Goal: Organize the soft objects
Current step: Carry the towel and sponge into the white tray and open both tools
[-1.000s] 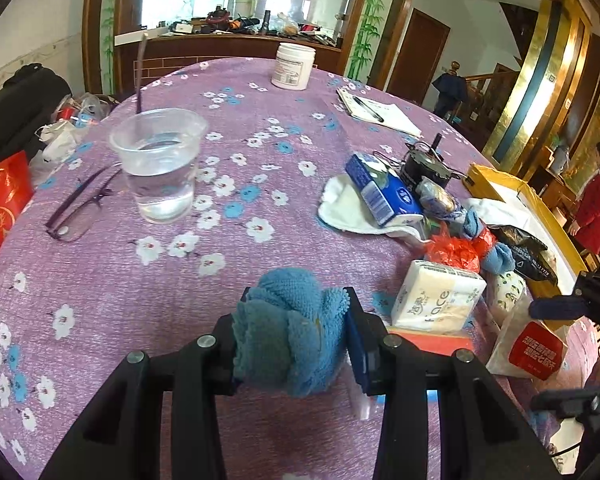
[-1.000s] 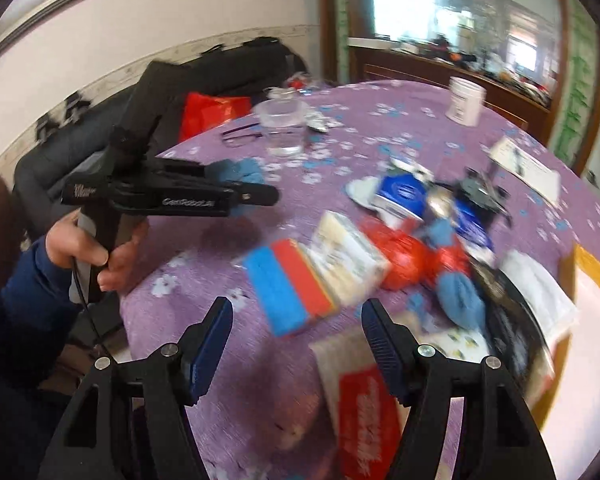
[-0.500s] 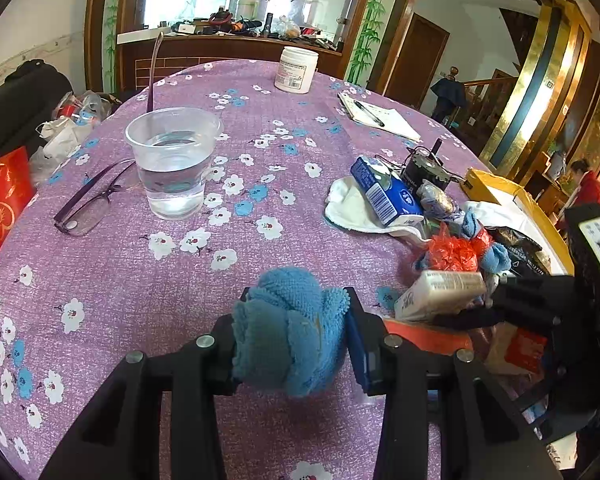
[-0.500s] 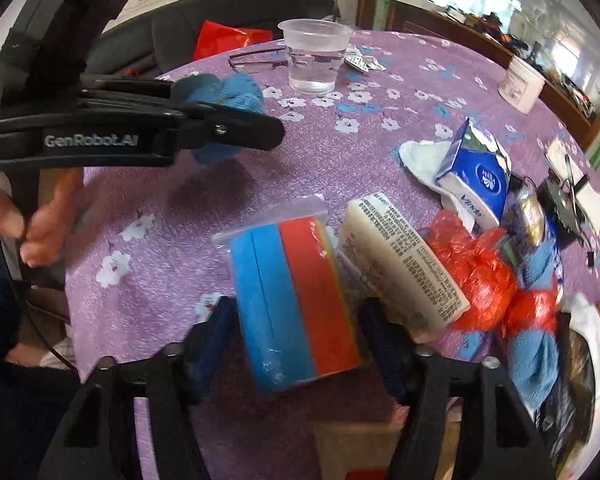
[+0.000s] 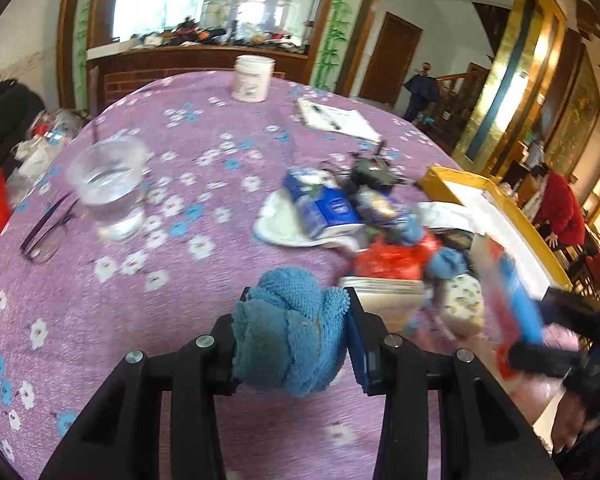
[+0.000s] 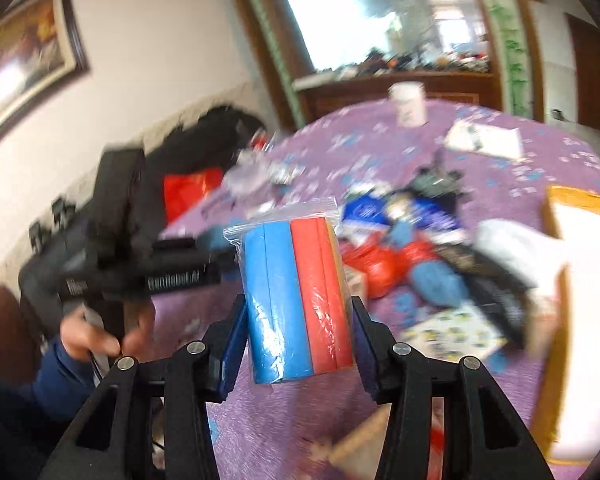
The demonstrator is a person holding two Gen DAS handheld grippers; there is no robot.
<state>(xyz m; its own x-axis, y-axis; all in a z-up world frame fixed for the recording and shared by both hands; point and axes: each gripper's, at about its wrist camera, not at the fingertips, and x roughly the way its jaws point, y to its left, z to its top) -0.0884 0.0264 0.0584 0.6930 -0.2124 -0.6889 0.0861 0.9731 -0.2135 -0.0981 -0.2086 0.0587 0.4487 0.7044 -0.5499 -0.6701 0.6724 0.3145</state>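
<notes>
Two soft things ride above a round table under a purple flowered cloth (image 5: pixel 148 320), one in each of the person's hand-held grippers. The right gripper (image 6: pixel 298 332) has a clear plastic bag of blue and red sponge blocks (image 6: pixel 296 296) between its pads; the jaws are closing on it, and the pack already bulges under their press. The pack's long axis stands nearly upright, tilted a little, running out past the fingertips with the bag's sealed edge on top. It hangs clear of the cloth, in front of the clutter at the table's right side.

The left gripper (image 5: pixel 290 340) is clamped on a bunched blue terry cloth (image 5: pixel 290 332), the wad squeezed between both pads and swelling above and below them, held over the bare near part of the table.

In the right wrist view the left gripper lies to the left of the pack and close to it. From the left wrist view, the pack shows blurred at the far right. By these frames, each hand is already loaded, so any sorting spot is reached by carrying, not grasping.
</notes>
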